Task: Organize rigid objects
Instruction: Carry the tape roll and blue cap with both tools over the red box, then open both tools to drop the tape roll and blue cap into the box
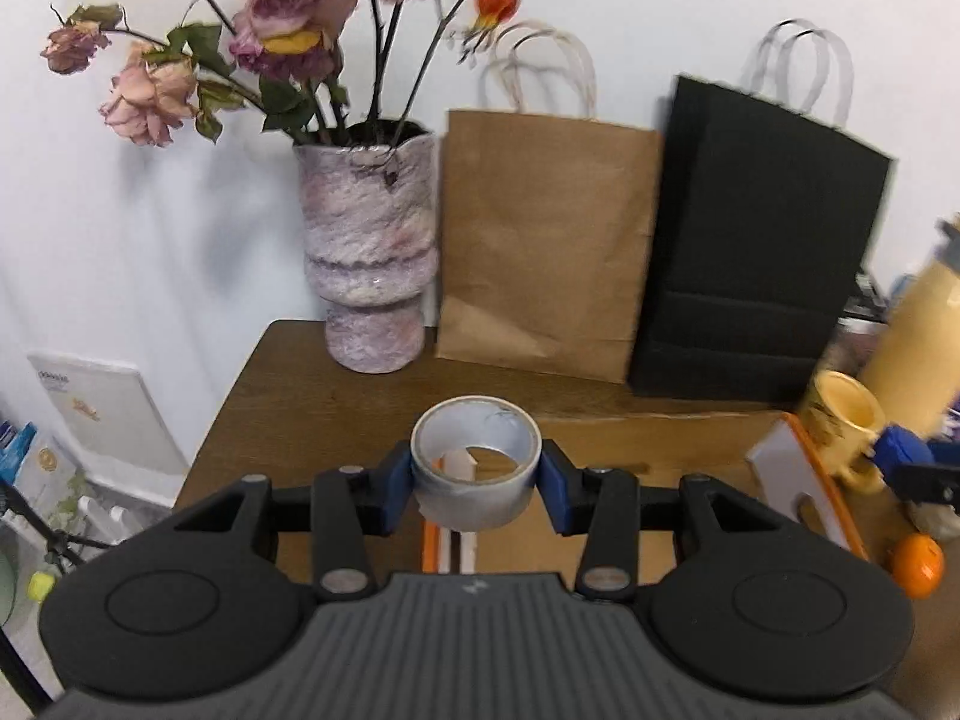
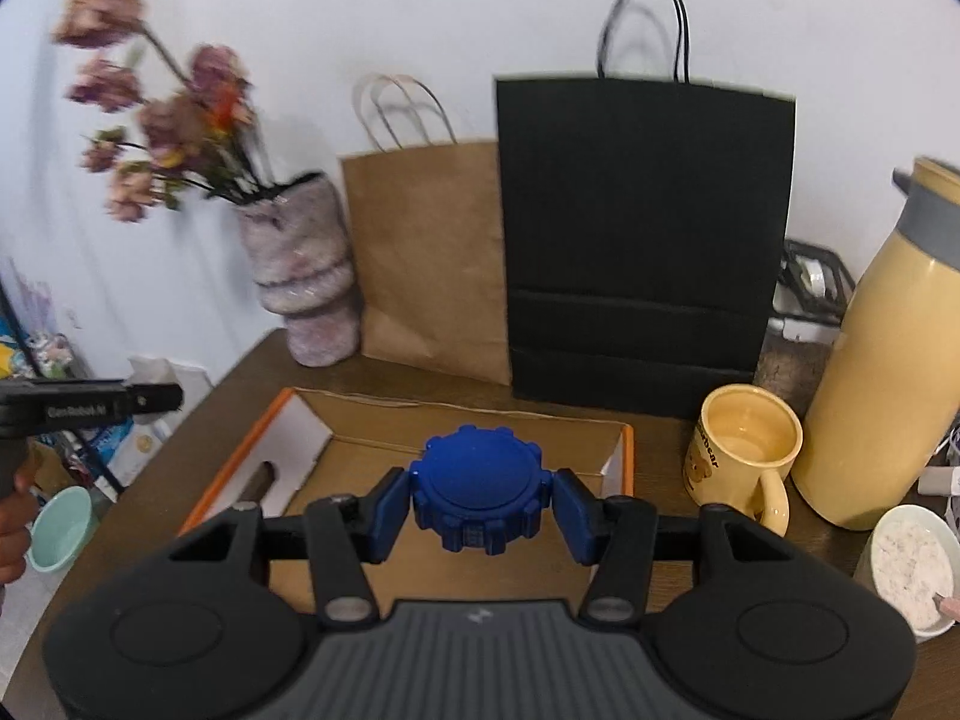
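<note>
Gripping a grey tape roll (image 1: 476, 461), your left gripper (image 1: 477, 477) is clamping it above the open cardboard box (image 2: 624, 450). Your right gripper (image 2: 480, 501) is pinching a blue round part (image 2: 480, 489) over that box, beside the yellow mug (image 2: 741, 450).

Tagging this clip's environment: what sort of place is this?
Likely a home room, a cluttered wooden side table against a white wall: vase of dried roses, paper shopping bags, yellow mug and thermos.
</note>
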Motion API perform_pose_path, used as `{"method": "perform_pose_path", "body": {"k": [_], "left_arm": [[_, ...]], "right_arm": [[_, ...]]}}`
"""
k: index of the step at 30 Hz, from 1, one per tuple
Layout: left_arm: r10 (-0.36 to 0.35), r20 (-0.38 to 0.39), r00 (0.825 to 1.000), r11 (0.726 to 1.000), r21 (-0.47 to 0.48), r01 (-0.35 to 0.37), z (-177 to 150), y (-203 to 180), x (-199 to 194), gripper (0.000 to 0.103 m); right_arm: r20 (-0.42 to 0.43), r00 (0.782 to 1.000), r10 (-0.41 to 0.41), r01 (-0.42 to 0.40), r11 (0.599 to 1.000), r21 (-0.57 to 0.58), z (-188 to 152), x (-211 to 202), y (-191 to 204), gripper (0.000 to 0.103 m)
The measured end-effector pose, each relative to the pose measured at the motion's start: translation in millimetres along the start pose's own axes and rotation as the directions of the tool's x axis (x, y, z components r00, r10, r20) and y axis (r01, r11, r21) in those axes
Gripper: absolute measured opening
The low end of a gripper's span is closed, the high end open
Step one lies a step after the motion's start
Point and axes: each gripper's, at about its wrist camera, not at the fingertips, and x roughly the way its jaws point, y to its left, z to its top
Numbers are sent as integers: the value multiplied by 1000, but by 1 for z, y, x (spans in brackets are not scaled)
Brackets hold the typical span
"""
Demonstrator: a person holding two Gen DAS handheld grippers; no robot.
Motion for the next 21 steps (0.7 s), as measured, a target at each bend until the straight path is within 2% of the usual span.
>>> {"method": "perform_pose_path", "body": {"k": [3, 6, 11, 16, 17, 20, 21], "left_arm": [[15, -46, 999, 1000, -21, -16, 13, -4, 32, 44], [-21, -106, 994, 999, -50, 16, 17, -5, 63, 44], [-49, -245, 968, 998, -40, 40, -3, -19, 118, 44], [2, -322, 947, 1000, -25, -10, -20, -28, 163, 45], [18, -302, 953, 1000, -7, -21, -21, -31, 165, 45], [8, -298, 955, 1000, -18, -13, -20, -38, 167, 66], [-5, -298, 955, 1000, -19, -1, -20, -42, 166, 77]], "right_arm": [[-78, 997, -29, 29, 1000, 5, 15, 32, -6, 52], [-124, 991, -51, 53, 998, 19, 25, 61, -12, 52], [-194, 978, -73, 77, 997, 14, 20, 109, -15, 52], [-250, 962, -107, 107, 994, -14, 3, 157, -16, 52], [-259, 958, -122, 120, 992, -24, 0, 165, -16, 52], [-274, 950, -149, 144, 989, -36, -9, 184, -17, 57], [-252, 956, -150, 141, 989, -53, -9, 185, -14, 68]]}}
